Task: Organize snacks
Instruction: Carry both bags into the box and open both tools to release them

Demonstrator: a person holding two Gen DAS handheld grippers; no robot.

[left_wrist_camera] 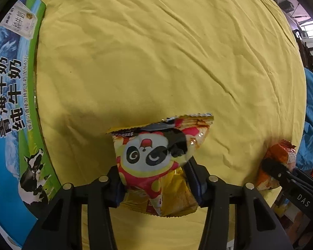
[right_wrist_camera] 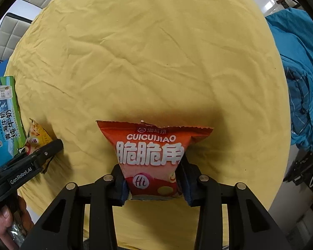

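The left gripper (left_wrist_camera: 156,179) is clenched on a yellow snack packet printed with a panda face (left_wrist_camera: 156,156), its two fingers pressing the lower sides of the bag so the crimped top edge stands up over a wrinkled yellow cloth (left_wrist_camera: 156,52); the right gripper (right_wrist_camera: 154,184) likewise grasps a red packet lettered CUICUIJIAO (right_wrist_camera: 152,156), pinched at its narrow lower end with the wide serrated top fanning above the same cloth (right_wrist_camera: 146,52). Two packets are held, one per gripper, both above the near part of the cloth. At the left edge lies one blue-and-green milk carton box showing a cow (left_wrist_camera: 12,104), seen again at the left in the right wrist view (right_wrist_camera: 4,116), just beside the left-hand packet (right_wrist_camera: 38,136). In the left wrist view the right gripper (left_wrist_camera: 281,169) enters from the right with the red packet (left_wrist_camera: 281,156) largely hidden behind its fingers. A person's hand (right_wrist_camera: 2,214) shows at the near left corner, cut off by the lens rim. Blue fabric (right_wrist_camera: 298,73) is heaped to the right of the cloth and a pale padded surface (right_wrist_camera: 16,31) lies at the far left; the dark items at the far right are too small to identify
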